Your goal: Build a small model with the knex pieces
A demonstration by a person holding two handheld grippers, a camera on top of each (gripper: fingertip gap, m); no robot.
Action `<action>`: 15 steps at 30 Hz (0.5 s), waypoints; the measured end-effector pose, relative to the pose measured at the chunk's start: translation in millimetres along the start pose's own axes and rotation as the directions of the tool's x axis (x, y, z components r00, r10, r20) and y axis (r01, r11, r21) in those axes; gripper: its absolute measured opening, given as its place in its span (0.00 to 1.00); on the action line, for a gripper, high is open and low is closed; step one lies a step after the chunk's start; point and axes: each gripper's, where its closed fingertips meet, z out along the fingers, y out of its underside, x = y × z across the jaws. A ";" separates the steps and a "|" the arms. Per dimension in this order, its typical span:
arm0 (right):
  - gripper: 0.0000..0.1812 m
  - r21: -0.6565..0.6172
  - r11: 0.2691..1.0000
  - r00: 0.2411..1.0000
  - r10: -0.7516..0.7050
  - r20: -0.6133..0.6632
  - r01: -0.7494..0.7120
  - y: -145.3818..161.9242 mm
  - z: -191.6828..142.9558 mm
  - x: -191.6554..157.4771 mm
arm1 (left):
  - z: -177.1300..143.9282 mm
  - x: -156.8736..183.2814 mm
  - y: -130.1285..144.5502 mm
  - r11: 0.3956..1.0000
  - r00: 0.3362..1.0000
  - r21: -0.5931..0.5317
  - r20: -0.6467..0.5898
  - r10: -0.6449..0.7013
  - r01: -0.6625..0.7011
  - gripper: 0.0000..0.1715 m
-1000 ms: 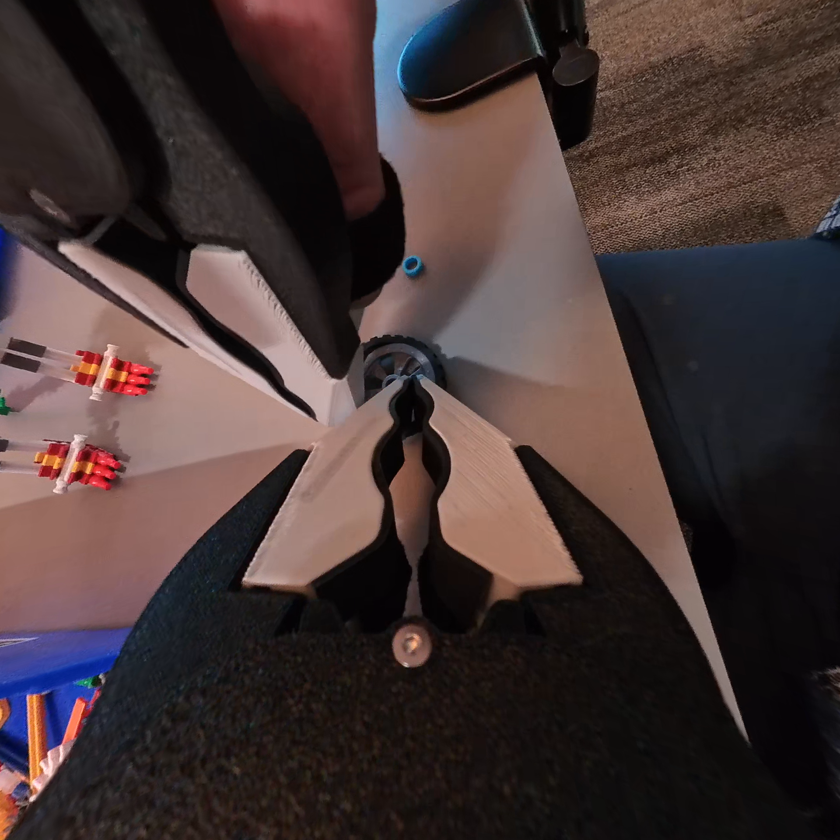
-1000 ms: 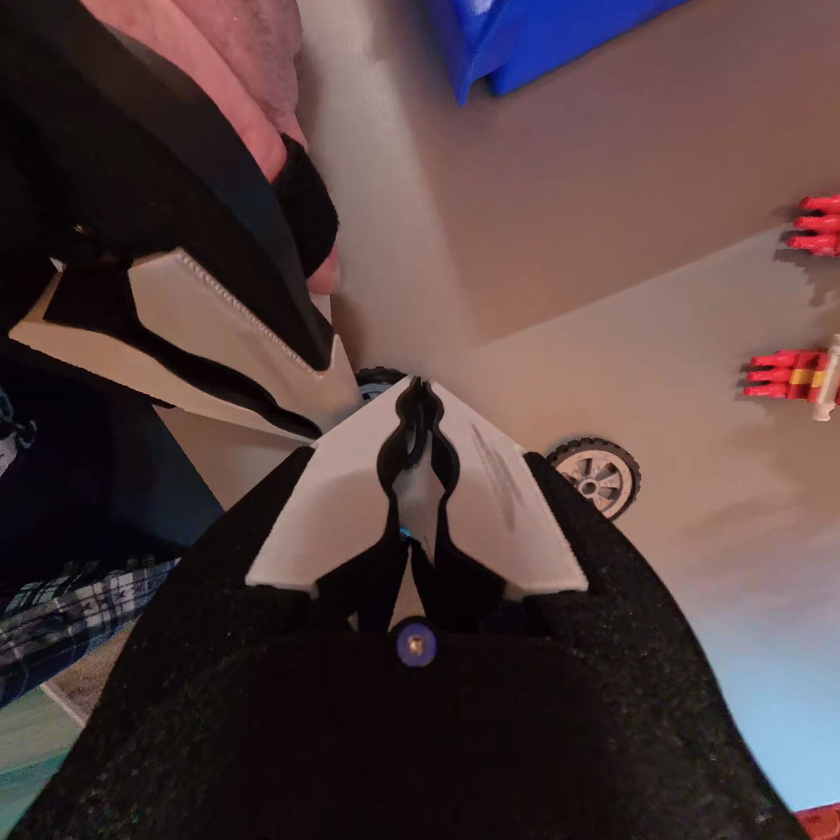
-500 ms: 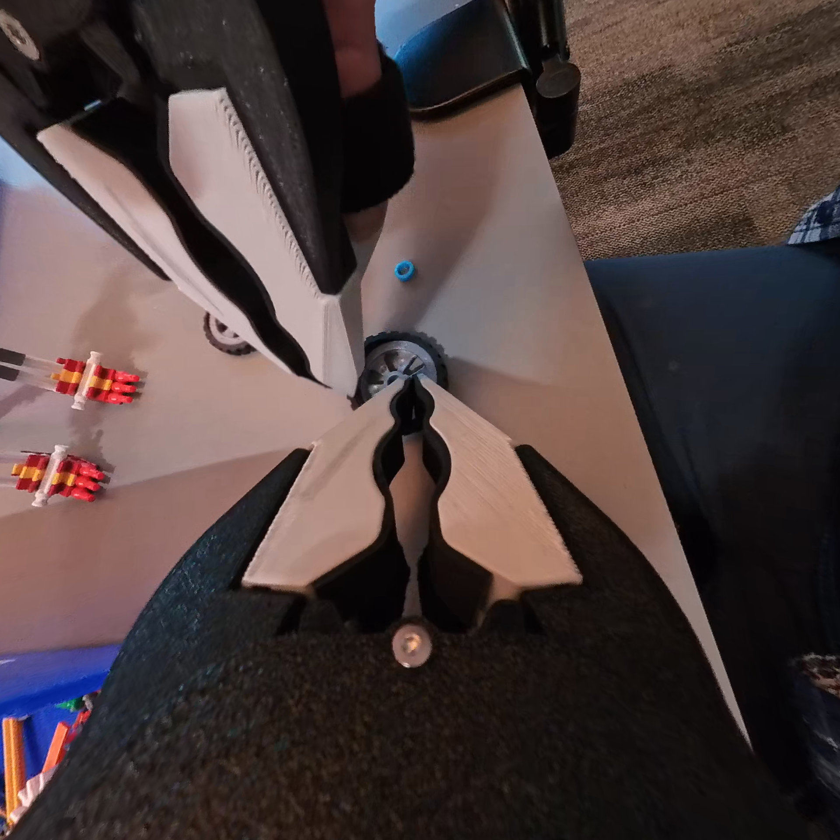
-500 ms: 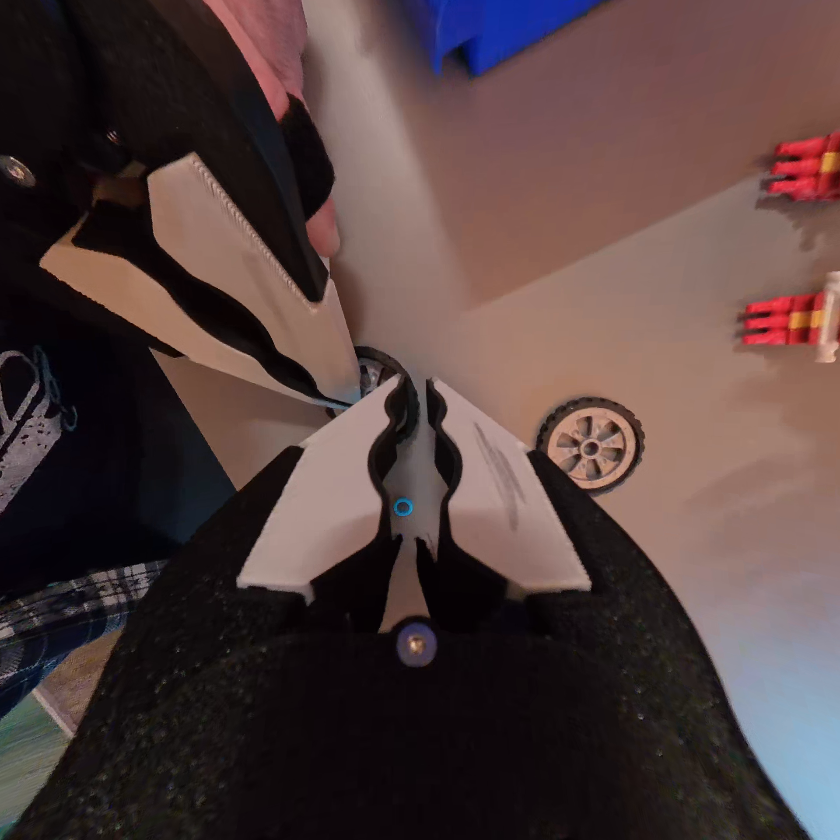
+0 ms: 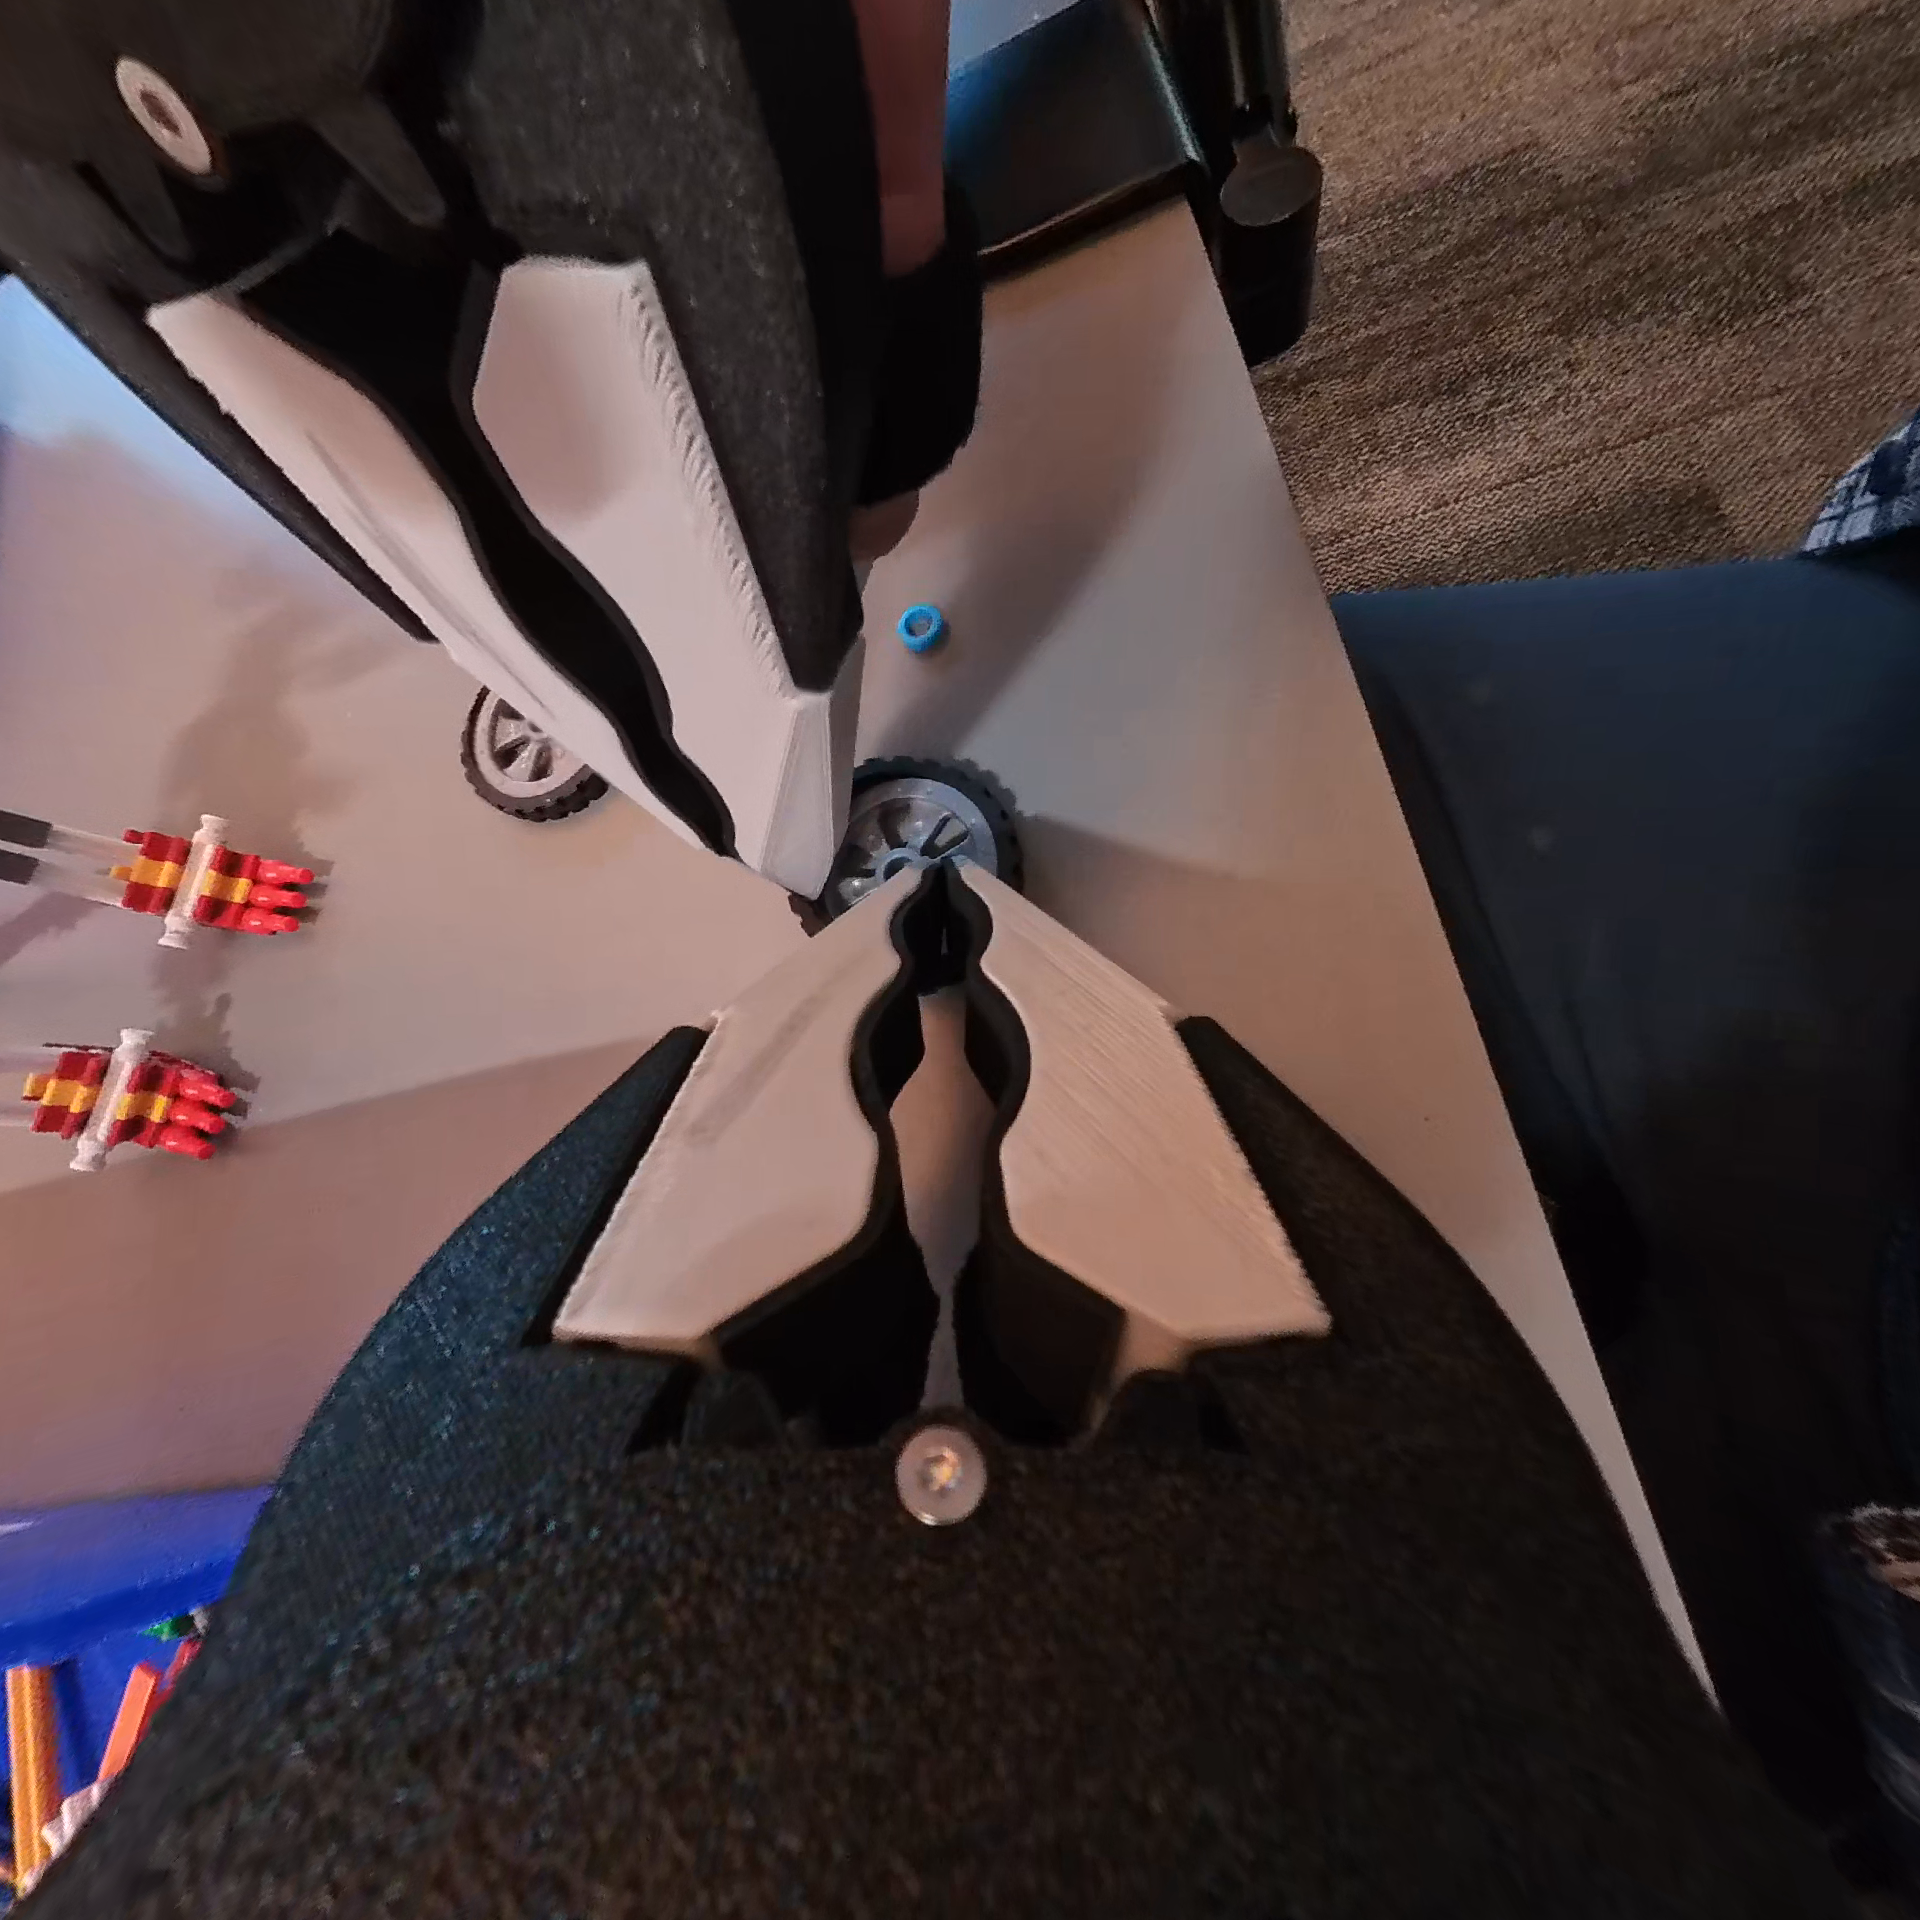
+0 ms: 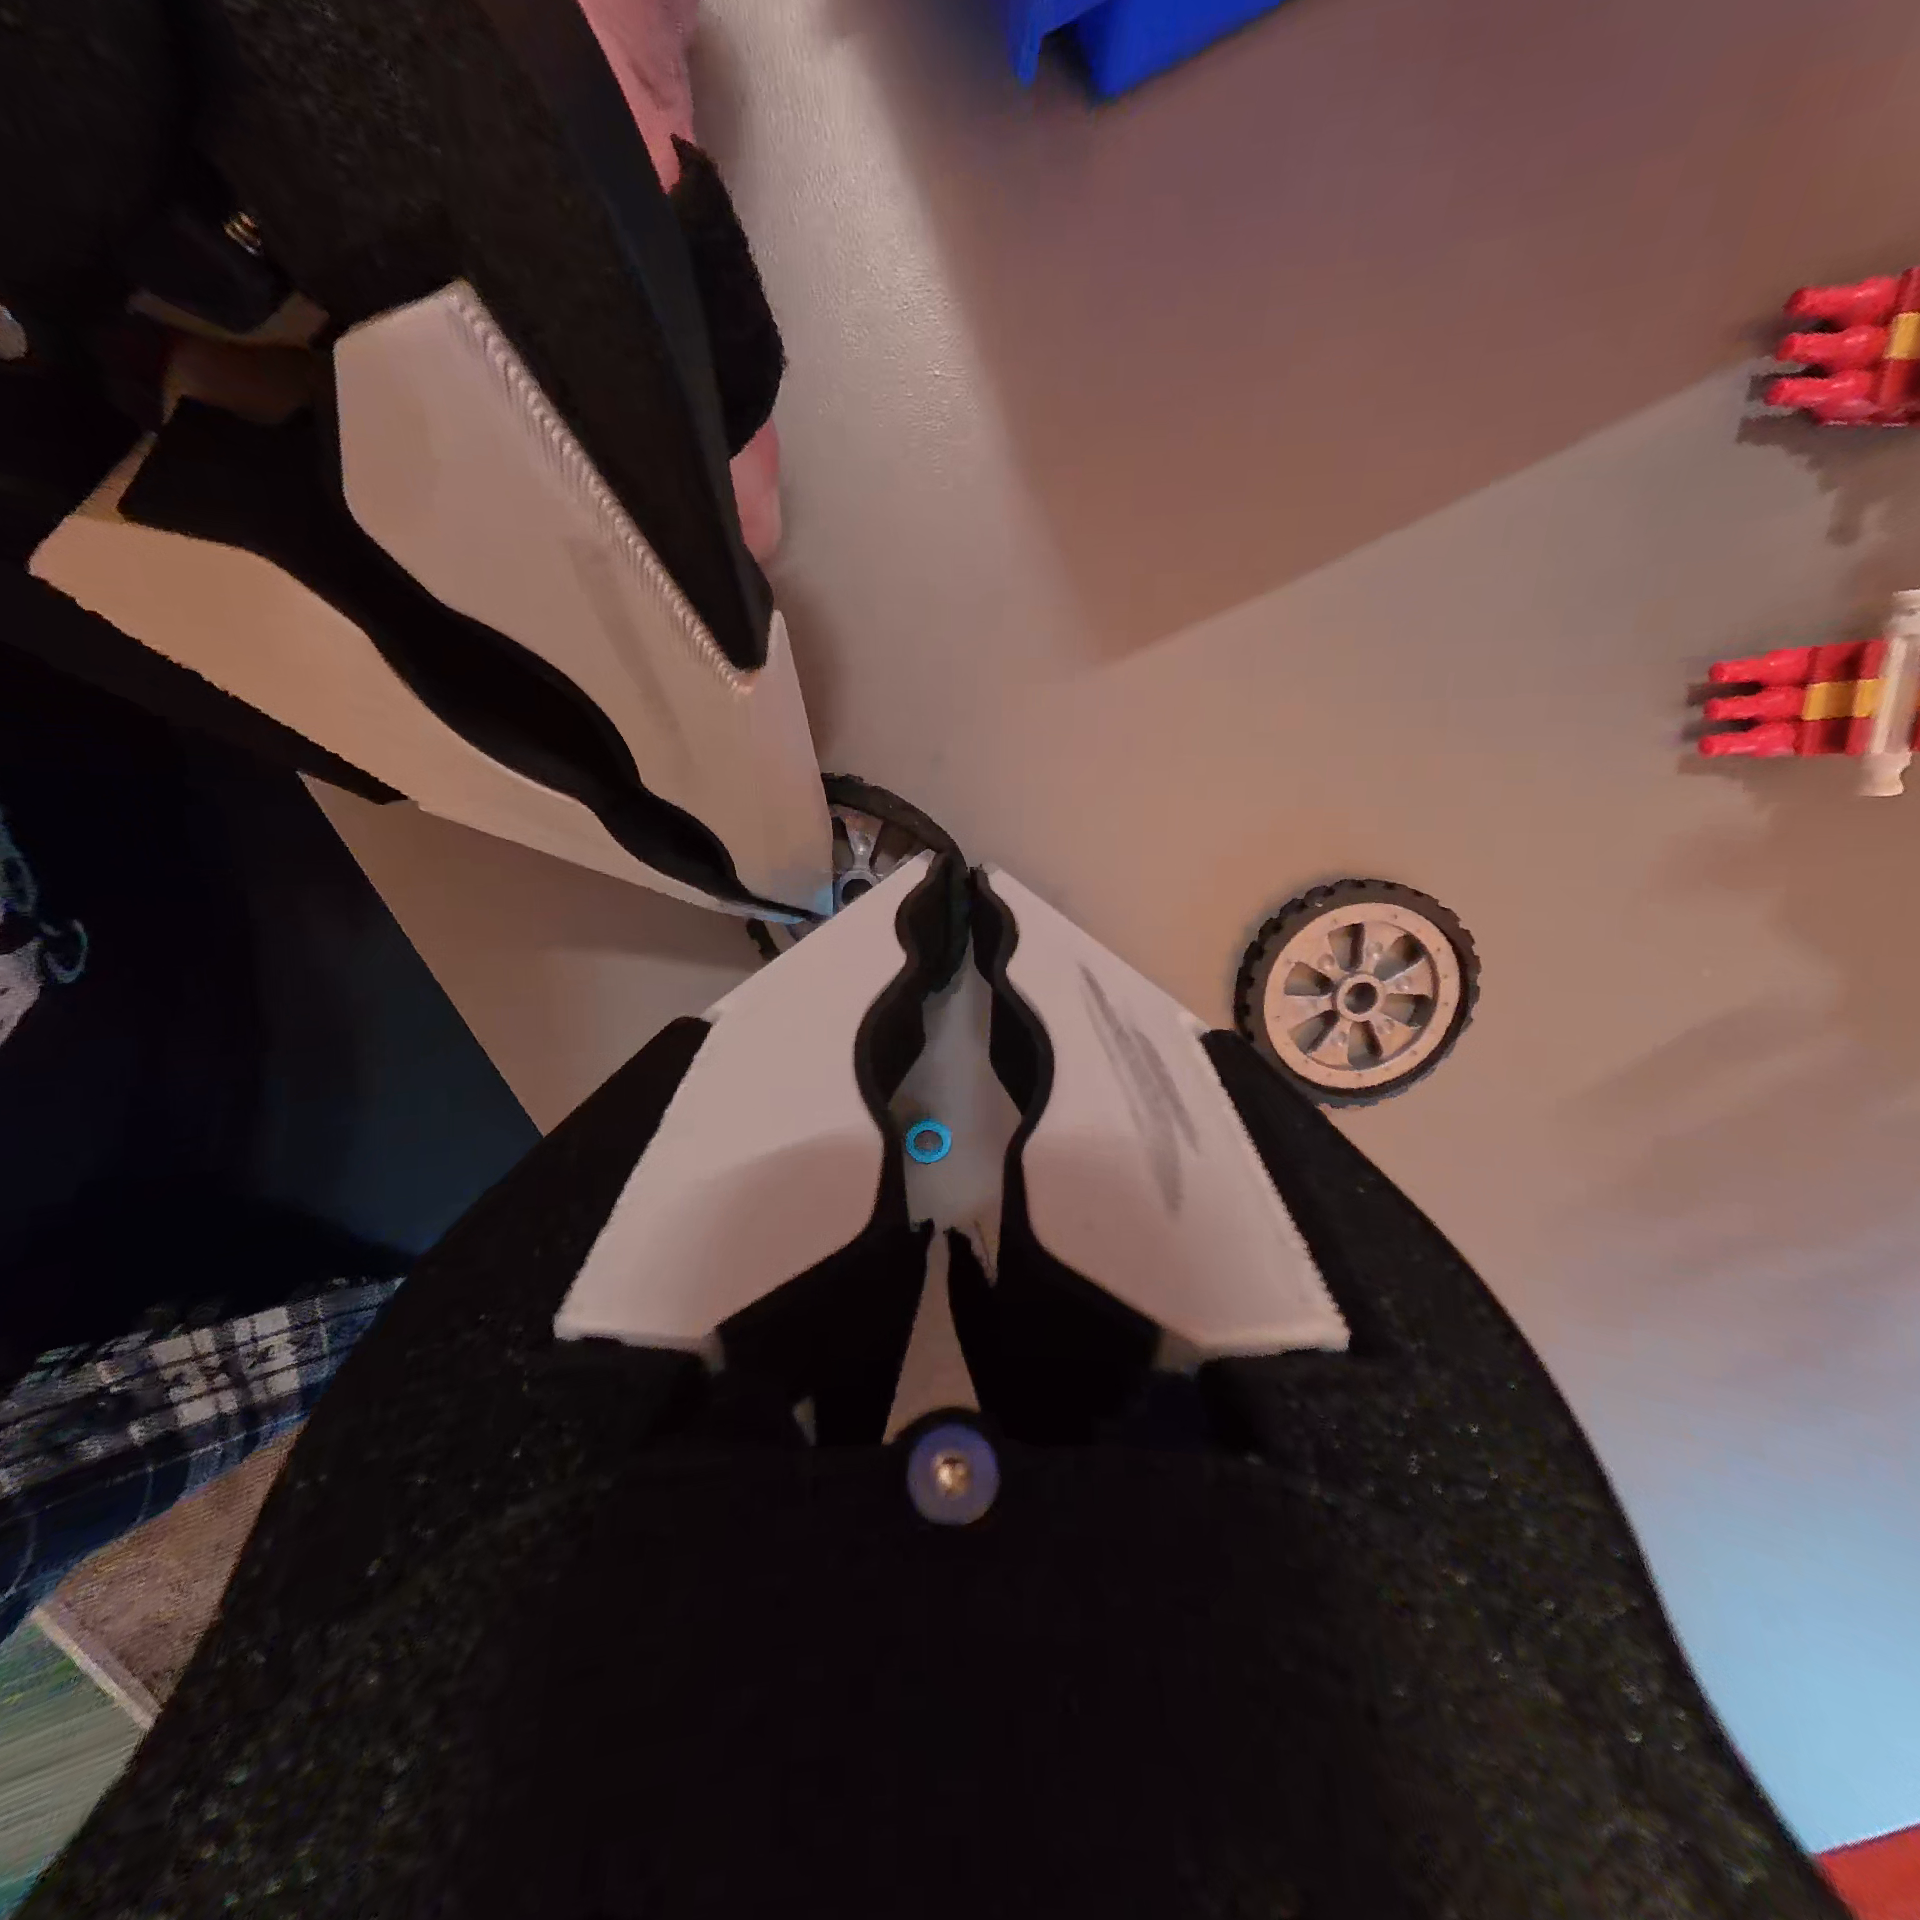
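Wheel (image 5: 925, 821), grey-spoked with black tyre, near edge of white table (image 5: 1143, 623), pinched at its near rim by closed left gripper (image 5: 940, 888); closed, seemingly empty right gripper (image 6: 956, 883) touching its opposite side; small blue ring (image 5: 916, 629) nearby.

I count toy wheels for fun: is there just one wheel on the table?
No: the right wrist view shows a second wheel lying flat on the table, apart from the wheel at the gripper tips.

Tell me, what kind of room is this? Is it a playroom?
Probably a hobby desk in a carpeted room. A pale table holds toy building parts: grey wheels, red pieces and a blue bin. Brown carpet lies beside it.
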 end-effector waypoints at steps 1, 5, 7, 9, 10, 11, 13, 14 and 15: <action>0.02 -0.006 1.000 1.000 -0.006 -0.008 0.006 -0.5 0.4 0.3 | 0.3 -0.5 0.0 1.000 1.000 -0.001 0.003 0.000 0.000 0.00; 0.02 -0.033 0.999 0.999 -0.015 -0.031 0.014 -2.4 1.5 1.6 | 1.2 -2.4 0.3 1.000 1.000 -0.003 0.010 0.001 -0.001 0.00; 0.01 -0.060 0.998 0.999 -0.021 -0.042 0.019 -3.0 2.0 2.0 | 1.4 -3.2 0.5 1.000 1.000 -0.004 0.014 0.003 -0.003 0.00; 0.01 -0.087 0.996 0.998 -0.030 -0.049 0.025 -3.5 2.5 2.6 | 1.6 -4.0 0.7 1.000 1.000 -0.005 0.017 0.003 -0.003 0.00; 0.01 -0.098 0.995 0.998 -0.032 -0.047 0.027 -3.8 2.8 2.8 | 1.6 -4.3 0.8 1.000 1.000 -0.005 0.018 0.005 -0.005 0.00; 0.01 -0.105 0.994 0.999 -0.031 -0.043 0.027 -4.2 3.3 3.2 | 1.6 -4.7 0.8 1.000 1.000 -0.005 0.021 0.007 -0.007 0.00; 0.01 -0.115 0.993 0.999 -0.031 -0.031 0.027 -5.0 4.1 3.7 | 1.7 -5.3 1.0 1.000 1.000 -0.005 0.022 0.008 -0.008 0.00; 0.01 -0.121 0.992 0.999 -0.029 -0.027 0.026 -5.6 4.4 3.9 | 1.8 -5.8 1.0 1.000 1.000 -0.004 0.021 0.010 -0.009 0.00; 0.01 -0.131 0.991 0.999 -0.031 -0.029 0.026 -5.9 5.0 4.3 | 1.8 -6.0 1.1 1.000 1.000 -0.005 0.020 0.009 -0.008 0.00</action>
